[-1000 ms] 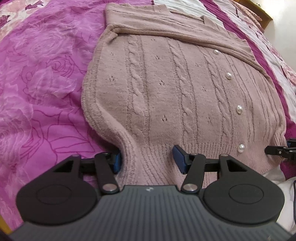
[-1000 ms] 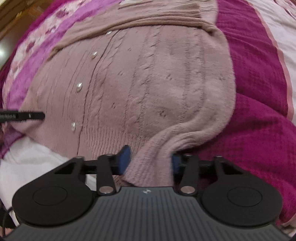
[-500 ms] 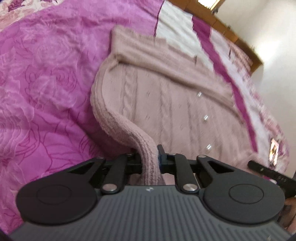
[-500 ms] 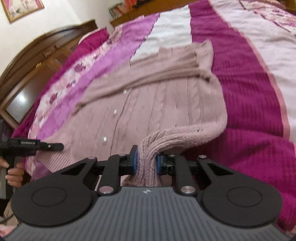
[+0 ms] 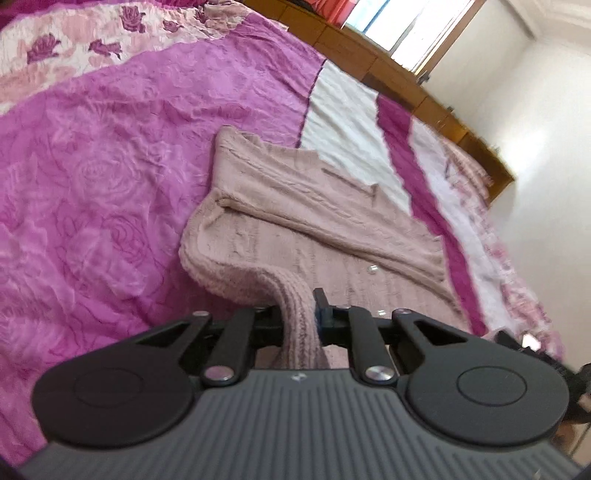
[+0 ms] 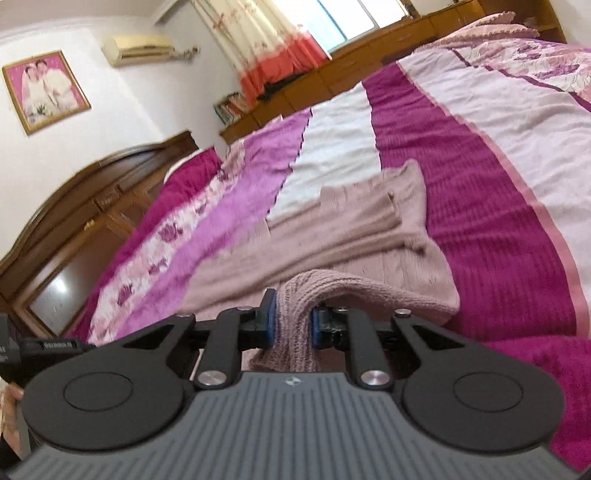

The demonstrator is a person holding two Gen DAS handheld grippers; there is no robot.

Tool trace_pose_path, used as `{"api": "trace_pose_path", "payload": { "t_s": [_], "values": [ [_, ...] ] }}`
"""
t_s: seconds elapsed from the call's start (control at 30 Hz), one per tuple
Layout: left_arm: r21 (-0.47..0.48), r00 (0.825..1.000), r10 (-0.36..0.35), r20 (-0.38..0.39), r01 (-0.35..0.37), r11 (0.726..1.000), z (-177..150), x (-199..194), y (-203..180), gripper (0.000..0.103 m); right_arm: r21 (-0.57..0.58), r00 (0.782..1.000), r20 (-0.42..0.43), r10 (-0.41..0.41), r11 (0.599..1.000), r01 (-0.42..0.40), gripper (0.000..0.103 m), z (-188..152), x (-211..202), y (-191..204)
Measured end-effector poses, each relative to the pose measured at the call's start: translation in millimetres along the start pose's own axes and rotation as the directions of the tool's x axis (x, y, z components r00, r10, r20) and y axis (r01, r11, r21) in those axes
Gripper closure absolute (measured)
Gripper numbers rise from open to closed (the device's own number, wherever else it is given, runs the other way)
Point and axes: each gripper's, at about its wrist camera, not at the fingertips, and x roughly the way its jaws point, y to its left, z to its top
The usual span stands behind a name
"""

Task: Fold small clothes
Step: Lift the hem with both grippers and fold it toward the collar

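A dusty-pink cable-knit cardigan [image 5: 317, 229] lies spread on a bed covered by a magenta, pink and white striped floral bedspread [image 5: 110, 177], with its sleeves folded across the upper part of the garment. The left hand-held gripper [image 5: 299, 314] is closed tight on the ribbed hem at one bottom corner of the cardigan; the knit is bunched between its blue-padded fingers [image 5: 320, 314] and lifted off the bedspread, so the fabric rises from the bed in a curved fold towards the jaws. A few small pearl-like buttons [image 5: 371, 269] show on the flat part beyond the raised hem.

The right hand-held gripper [image 6: 290, 321] is likewise clamped on the ribbed hem at the other bottom corner, the cloth squeezed between its blue pads [image 6: 267, 321] and hanging a little below them, while the rest of the cardigan [image 6: 351, 229] stays flat on the bedspread [image 6: 498, 206]. In the right wrist view, a dark wooden headboard [image 6: 92, 199], a framed portrait [image 6: 46, 90] on the white wall, a wall air conditioner [image 6: 138, 50] and a curtained window [image 6: 295, 33] stand beyond the bed.
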Motion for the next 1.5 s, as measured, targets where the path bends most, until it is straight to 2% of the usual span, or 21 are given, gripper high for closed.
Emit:
{"api": "trace_pose_path", "payload": {
  "t_s": [0.07, 0.37, 0.8, 1.17, 1.5],
  "values": [
    [0.022, 0.999, 0.043, -0.010, -0.042, 0.999, 0, 5, -5, 0.089, -0.008, 1.000, 0.014, -0.007, 1.000, 0.007, 0.083, 2, 1, 1],
    [0.053, 0.997, 0.074, -0.013, -0.073, 0.996, 1, 10, -10, 0.089, -0.019, 0.999, 0.025, -0.030, 0.999, 0.031, 0.083, 4, 8, 2],
    [0.030, 0.998, 0.056, 0.017, -0.056, 0.998, 16, 9, -14, 0.089, -0.056, 0.995, 0.093, -0.042, 0.997, 0.047, 0.083, 18, 6, 15],
    [-0.012, 0.993, 0.041, 0.109, -0.040, 0.999, 56, 17, -23, 0.089, -0.047, 0.982, 0.185, -0.027, 0.998, 0.036, 0.083, 57, 32, 28],
    [-0.038, 0.983, 0.069, 0.172, -0.063, 0.997, 100, 42, -23, 0.089, -0.021, 0.971, 0.234, -0.052, 0.998, 0.058, 0.083, 89, 64, 22]
  ]
}}
